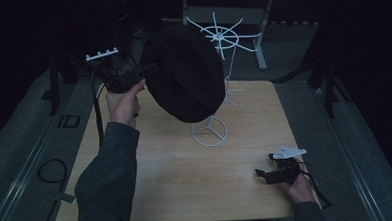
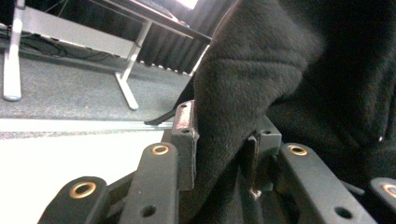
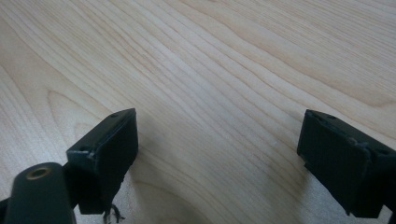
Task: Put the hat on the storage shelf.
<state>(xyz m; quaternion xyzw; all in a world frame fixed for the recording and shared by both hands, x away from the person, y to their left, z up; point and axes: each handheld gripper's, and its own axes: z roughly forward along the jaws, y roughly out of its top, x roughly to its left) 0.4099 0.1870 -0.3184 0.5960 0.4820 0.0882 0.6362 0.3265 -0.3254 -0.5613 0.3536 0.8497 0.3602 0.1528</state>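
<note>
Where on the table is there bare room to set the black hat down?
Bare wood lies between the wire stand's ring base and the right gripper, and along the table near edge beside the left sleeve. It is crowded at the far side, where the left gripper holds the black hat against the stand.

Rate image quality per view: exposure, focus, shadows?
High view: dim and underexposed, the black hat loses surface detail against the dark background, the white stand and table readable. Left gripper view: brighter; hat fabric sharp, the table's pale surface blown out at lower left. Right gripper view: evenly lit, wood grain crisp, soft shadows beside the pads.
</note>
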